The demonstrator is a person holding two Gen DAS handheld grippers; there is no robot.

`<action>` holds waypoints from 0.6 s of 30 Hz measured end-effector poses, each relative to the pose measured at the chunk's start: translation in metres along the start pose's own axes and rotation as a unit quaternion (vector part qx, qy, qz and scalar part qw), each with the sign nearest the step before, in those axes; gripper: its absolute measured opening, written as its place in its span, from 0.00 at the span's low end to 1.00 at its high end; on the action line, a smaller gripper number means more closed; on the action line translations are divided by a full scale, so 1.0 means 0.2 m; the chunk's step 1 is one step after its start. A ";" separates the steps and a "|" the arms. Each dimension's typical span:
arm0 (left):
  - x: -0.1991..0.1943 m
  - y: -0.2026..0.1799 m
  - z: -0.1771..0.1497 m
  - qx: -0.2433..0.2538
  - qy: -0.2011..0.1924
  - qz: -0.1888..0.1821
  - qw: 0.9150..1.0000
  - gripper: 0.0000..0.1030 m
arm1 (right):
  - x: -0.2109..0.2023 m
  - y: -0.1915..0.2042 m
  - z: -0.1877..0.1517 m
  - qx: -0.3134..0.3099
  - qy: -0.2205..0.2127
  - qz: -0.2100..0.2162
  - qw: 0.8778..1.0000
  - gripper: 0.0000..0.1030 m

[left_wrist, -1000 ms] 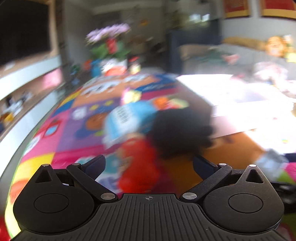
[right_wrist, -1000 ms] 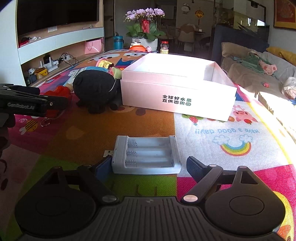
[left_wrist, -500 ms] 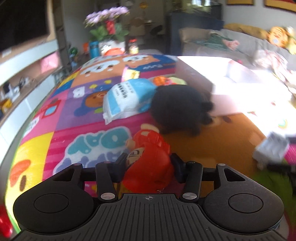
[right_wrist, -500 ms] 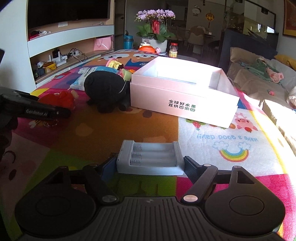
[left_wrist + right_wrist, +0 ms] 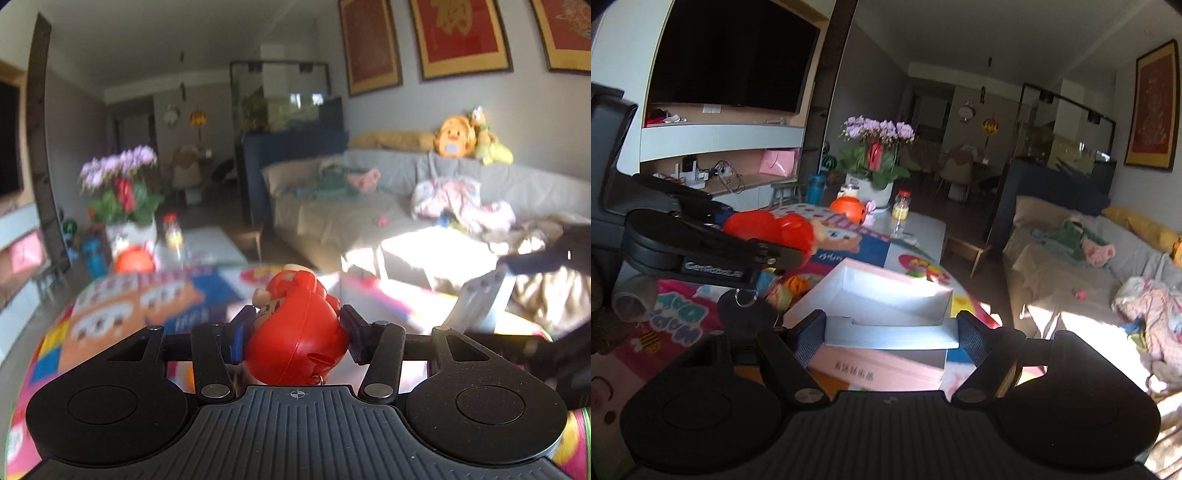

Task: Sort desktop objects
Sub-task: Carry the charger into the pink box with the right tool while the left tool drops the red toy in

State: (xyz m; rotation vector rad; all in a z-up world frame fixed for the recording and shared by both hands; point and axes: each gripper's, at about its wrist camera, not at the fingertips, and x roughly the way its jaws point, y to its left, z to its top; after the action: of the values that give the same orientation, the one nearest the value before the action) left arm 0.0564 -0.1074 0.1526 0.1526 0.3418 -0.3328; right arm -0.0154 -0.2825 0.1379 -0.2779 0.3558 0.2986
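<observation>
Left wrist view: left gripper clenched on a glossy red plastic cartoon figure toy, both pads pressing its sides, lifted clear of the colourful patchwork play mat.
Right edge: grey ribbed plastic battery holder, blurred, carried by the right gripper's dark arm beside it.
Far background: grey fabric sofa, purple potted orchid far left.
Right wrist view: right gripper grasping the grey battery holder by its two ends, raised off the mat.
Below it: open pink cardboard box, seemingly just beyond and beneath the holder.
Left side: left gripper with the red toy held above the play mat, near the box's left corner.
</observation>
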 end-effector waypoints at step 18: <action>-0.06 0.22 -0.66 -0.033 0.103 0.075 0.991 0.93 | 0.51 -0.02 -0.26 0.033 0.060 -0.042 0.997 0.86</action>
State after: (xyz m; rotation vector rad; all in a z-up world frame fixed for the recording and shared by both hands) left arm 0.0219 -0.0358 0.0379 0.1465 0.5422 -0.1572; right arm 0.0615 -0.2793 0.0531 -0.2450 0.4706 0.1882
